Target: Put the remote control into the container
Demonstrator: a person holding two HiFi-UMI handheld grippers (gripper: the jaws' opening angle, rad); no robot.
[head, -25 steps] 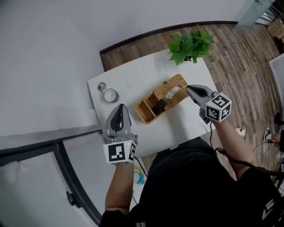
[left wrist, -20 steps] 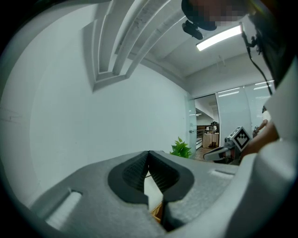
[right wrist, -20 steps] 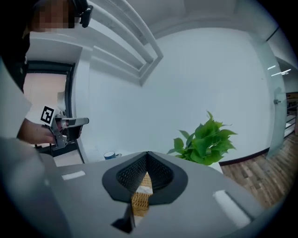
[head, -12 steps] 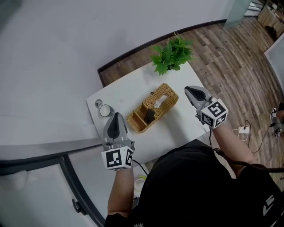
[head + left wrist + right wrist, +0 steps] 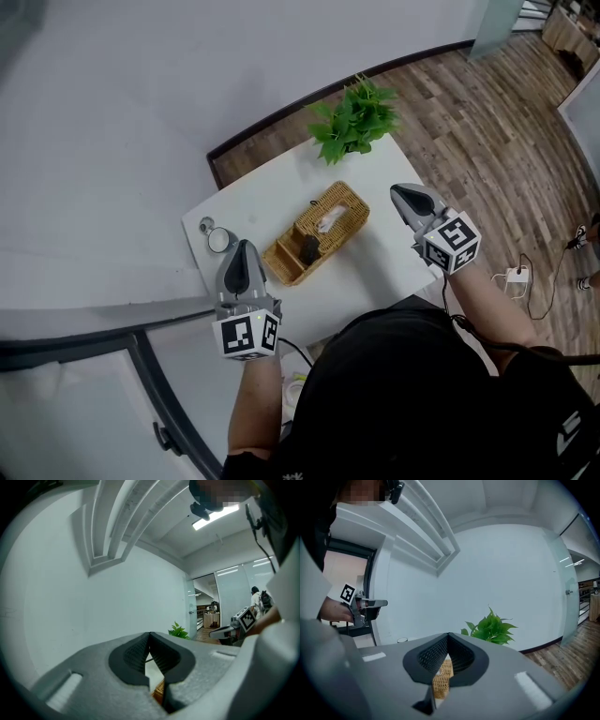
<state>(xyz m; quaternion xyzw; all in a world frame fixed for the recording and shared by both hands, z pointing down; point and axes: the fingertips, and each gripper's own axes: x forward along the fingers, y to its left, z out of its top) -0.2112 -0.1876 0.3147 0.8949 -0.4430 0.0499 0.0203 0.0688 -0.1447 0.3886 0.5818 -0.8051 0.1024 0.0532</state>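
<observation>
The left gripper (image 5: 245, 251), lower left, and the right gripper (image 5: 401, 194), right of centre, are both closed on nothing. The remote (image 5: 309, 249) appears to lie inside the basket (image 5: 339, 200) at centre. If only propped against a divider, it could be tipped by a careless knock.

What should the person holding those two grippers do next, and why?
Probably just lower both grippers to rest: a dark object, seemingly the black remote control, already lies in the woven wicker basket, and the left gripper and right gripper have shut, empty jaws held clear of it.
</observation>
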